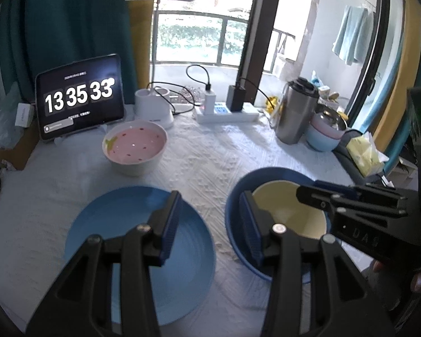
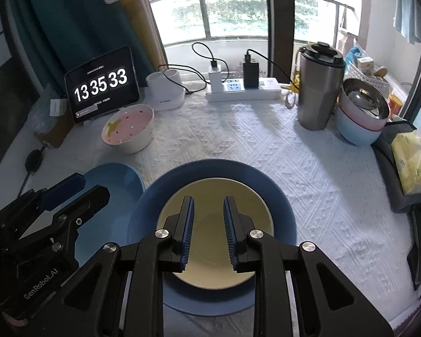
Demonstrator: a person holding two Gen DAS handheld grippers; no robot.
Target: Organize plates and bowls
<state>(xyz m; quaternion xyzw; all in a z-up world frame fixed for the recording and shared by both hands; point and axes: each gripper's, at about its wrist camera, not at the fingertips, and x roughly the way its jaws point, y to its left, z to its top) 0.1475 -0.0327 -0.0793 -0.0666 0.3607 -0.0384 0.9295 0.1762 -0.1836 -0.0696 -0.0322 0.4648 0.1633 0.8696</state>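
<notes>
Left gripper (image 1: 210, 221): jaws apart, empty, hovering between the two plates.
Right gripper (image 2: 208, 233): narrow gap, holding nothing, above the yellow bowl (image 2: 214, 231).
Yellow bowl: nested in the dark blue plate (image 2: 280, 205).
Light blue plate (image 1: 103, 224): bare, just beside.
Pink bowl (image 1: 134, 147): well apart, near the tablet (image 1: 80, 102).
Handling: likely stiff, glazed, slippery, breakable (pinch the rim, not the base).

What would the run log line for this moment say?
left gripper: open, empty, over light blue plate | right gripper: open, empty, over yellow bowl | yellow bowl: inside dark blue bowl
</notes>
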